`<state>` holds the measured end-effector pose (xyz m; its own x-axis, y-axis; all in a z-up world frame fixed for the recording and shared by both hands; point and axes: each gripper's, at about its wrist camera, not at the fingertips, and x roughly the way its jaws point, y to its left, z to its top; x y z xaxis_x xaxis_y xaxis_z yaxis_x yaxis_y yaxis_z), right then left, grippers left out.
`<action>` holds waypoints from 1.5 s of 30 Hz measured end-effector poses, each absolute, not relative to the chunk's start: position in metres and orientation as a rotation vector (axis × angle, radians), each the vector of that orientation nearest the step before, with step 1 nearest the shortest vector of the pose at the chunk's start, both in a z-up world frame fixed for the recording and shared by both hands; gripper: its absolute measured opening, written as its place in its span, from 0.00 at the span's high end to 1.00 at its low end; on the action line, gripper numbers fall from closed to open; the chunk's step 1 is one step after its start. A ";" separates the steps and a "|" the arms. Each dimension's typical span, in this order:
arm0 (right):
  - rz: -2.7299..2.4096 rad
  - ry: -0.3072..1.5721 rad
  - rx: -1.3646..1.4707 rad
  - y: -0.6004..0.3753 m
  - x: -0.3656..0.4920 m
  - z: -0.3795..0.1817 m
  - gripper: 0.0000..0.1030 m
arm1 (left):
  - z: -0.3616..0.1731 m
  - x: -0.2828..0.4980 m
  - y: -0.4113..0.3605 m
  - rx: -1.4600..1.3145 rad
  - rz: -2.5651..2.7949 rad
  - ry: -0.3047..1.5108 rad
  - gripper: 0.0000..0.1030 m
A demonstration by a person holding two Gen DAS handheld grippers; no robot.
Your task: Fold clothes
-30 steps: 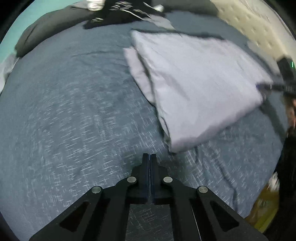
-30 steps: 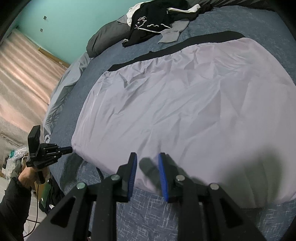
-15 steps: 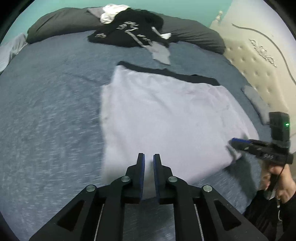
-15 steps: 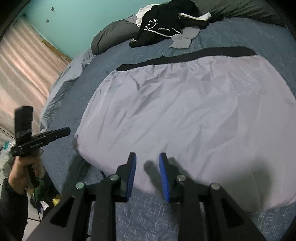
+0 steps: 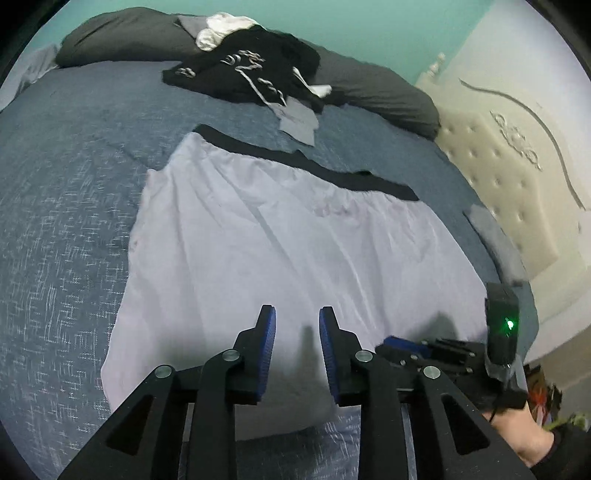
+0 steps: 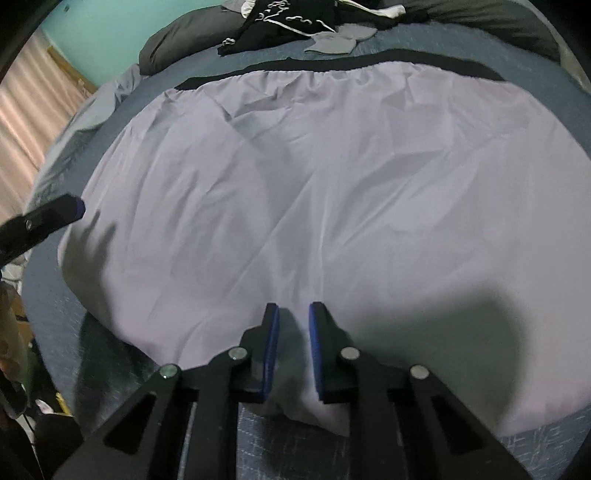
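— What is the garment on the bed?

— A pale lilac skirt (image 5: 280, 240) with a black waistband (image 5: 314, 162) along its far edge. It lies spread flat on the blue-grey bedspread (image 5: 62, 206), its hem nearest the camera.

— Is it smooth?

— Mostly. Soft creases run across it and the cloth gathers in small pleats just under the waistband.

— Anything else to fold?

— A heap of black clothes with white print (image 5: 243, 74) lies well beyond it, against the dark pillows (image 5: 122, 37), with a small grey piece (image 5: 299, 122) at the heap's near edge.

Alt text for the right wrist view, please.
The right gripper straddles the near hem of a pale lilac skirt with a black waistband, spread flat on a blue-grey bedspread. A dark heap of clothes lies behind.
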<state>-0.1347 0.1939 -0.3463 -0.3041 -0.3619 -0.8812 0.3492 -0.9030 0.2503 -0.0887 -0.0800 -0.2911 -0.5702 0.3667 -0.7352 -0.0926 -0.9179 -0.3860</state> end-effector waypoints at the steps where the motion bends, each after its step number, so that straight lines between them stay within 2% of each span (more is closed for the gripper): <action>1: -2.232 -0.019 1.514 0.194 -0.135 -0.344 0.86 | -0.292 -0.088 -0.081 -1.284 2.538 -0.454 0.73; 6: -2.243 -0.145 1.477 0.209 -0.139 -0.319 0.86 | -0.291 -0.086 -0.089 -1.254 2.548 -0.449 0.69; 10: -2.255 -0.140 1.483 0.212 -0.131 -0.311 0.86 | -0.292 -0.086 -0.094 -1.242 2.542 -0.507 0.65; 13: -2.261 -0.109 1.517 0.208 -0.127 -0.320 0.86 | -0.293 -0.084 -0.090 -1.251 2.528 -0.486 0.61; 19: -2.260 -0.024 1.553 0.199 -0.130 -0.336 0.86 | -0.290 -0.083 -0.090 -1.248 2.536 -0.443 0.60; 28: -2.281 -0.044 1.536 0.184 -0.161 -0.309 0.86 | -0.285 -0.084 -0.107 -1.246 2.588 -0.461 0.57; 36: -2.254 -0.004 1.612 0.170 -0.177 -0.339 0.86 | -0.285 -0.086 -0.122 -1.244 2.598 -0.495 0.56; 45: -2.337 -0.015 1.547 0.160 -0.210 -0.307 0.86 | -0.284 -0.087 -0.128 -1.233 2.598 -0.513 0.56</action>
<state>-0.2096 0.1603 -0.3067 -0.3509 -0.2828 -0.8927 0.2713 -0.9431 0.1921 -0.0866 -0.1278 -0.2837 -0.6239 0.3409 -0.7033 -0.0478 -0.9148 -0.4010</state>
